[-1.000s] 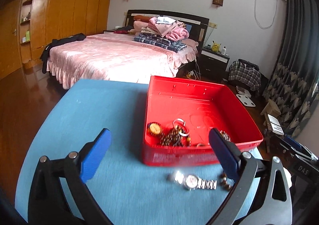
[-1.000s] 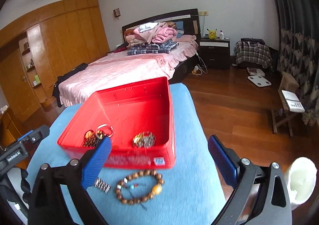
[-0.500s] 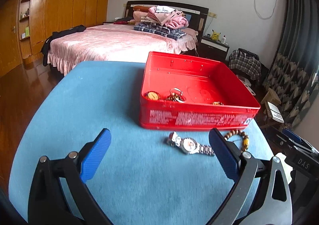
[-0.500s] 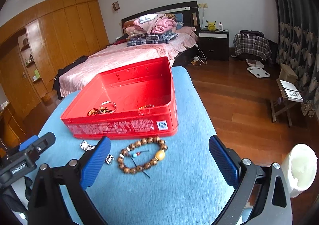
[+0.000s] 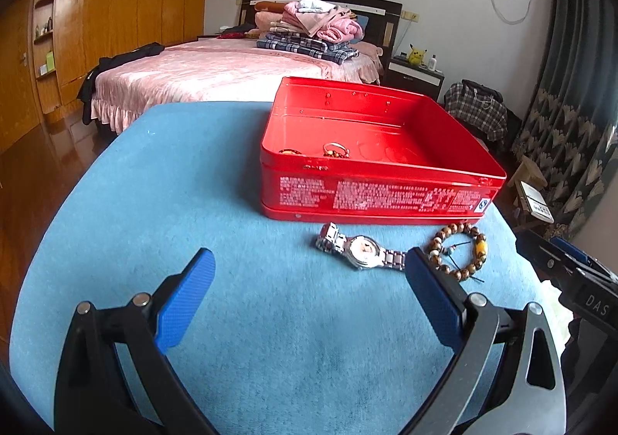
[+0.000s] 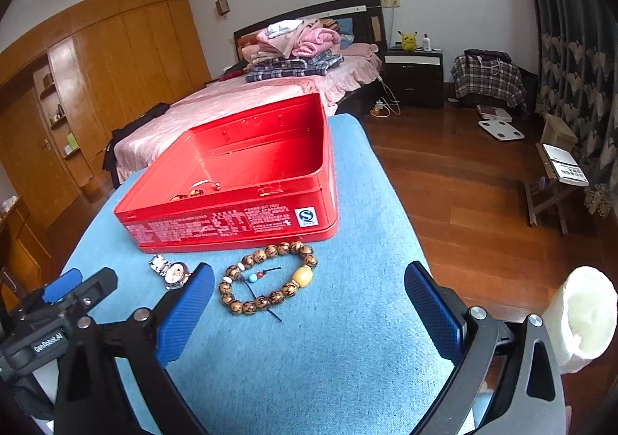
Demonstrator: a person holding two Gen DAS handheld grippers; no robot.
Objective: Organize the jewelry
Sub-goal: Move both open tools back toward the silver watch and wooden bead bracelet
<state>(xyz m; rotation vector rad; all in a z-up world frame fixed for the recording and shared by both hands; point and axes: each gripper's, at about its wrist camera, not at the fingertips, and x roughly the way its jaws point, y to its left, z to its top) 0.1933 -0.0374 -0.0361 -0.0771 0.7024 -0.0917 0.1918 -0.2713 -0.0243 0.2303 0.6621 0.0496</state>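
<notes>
Left gripper (image 5: pixel 307 280) and right gripper (image 6: pixel 309 294) held spread wide and empty above a blue-covered bench (image 5: pixel 185 180). Silver wristwatch (image 5: pixel 361 251) and wooden bead bracelet (image 6: pixel 268 276) lying side by side just in front of an open red tin (image 5: pixel 370 184), apart from its wall. Inside the tin, a ring (image 5: pixel 334 146) and other small pieces, partly hidden by the near wall.
</notes>
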